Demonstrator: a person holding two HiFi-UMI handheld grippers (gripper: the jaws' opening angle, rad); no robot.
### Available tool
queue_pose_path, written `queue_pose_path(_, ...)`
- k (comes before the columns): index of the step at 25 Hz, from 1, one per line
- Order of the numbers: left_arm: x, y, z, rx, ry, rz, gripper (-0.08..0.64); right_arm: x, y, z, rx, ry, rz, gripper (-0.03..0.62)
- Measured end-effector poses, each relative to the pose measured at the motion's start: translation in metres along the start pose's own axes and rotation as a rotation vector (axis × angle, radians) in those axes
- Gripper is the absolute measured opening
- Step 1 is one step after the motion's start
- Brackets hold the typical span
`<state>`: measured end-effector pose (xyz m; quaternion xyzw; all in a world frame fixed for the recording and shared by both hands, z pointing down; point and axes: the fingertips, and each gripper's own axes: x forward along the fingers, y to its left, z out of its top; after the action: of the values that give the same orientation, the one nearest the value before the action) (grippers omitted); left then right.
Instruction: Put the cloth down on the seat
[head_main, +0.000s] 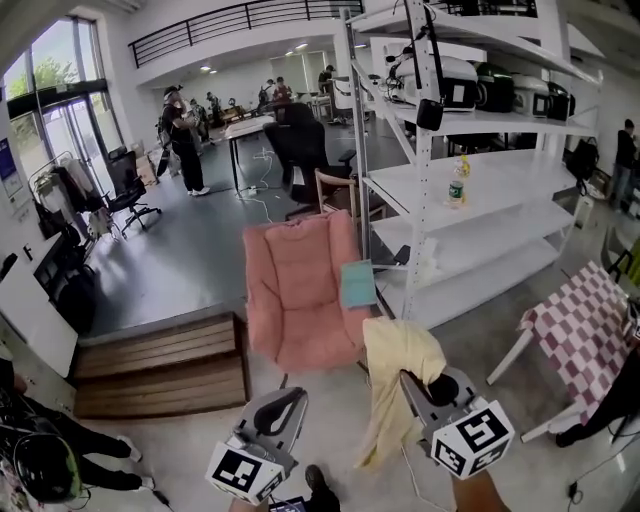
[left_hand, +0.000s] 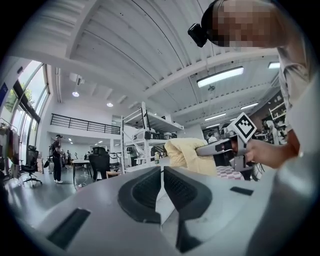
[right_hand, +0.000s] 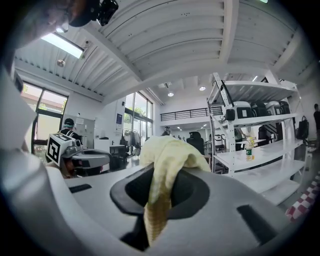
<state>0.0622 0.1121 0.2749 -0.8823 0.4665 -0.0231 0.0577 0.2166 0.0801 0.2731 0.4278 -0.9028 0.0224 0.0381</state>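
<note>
A pale yellow cloth (head_main: 398, 372) hangs in the air from my right gripper (head_main: 418, 388), in front of and to the right of the pink armchair (head_main: 300, 300). In the right gripper view the cloth (right_hand: 167, 155) is bunched over the jaw tips, and a strip of it runs down between the jaws, which are shut on it (right_hand: 160, 189). My left gripper (head_main: 285, 402) is held low at the left, short of the armchair. Its jaws are shut with nothing between them (left_hand: 161, 186). From the left gripper view the cloth (left_hand: 186, 154) shows to the right.
A teal pad (head_main: 357, 285) rests on the armchair's right arm. White shelving (head_main: 480, 175) with a bottle (head_main: 456, 188) stands to the right. A checkered folding chair (head_main: 585, 335) is at the far right and a wooden platform (head_main: 160, 365) at the left. People stand far back.
</note>
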Motion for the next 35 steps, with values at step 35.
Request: queue_pose_path(35,0.112,0.312,-0.015,-0.022,-0.113,-0.174,0.02,0.276,-0.023,0.05,-0.019,0.0,-0.253,0.044)
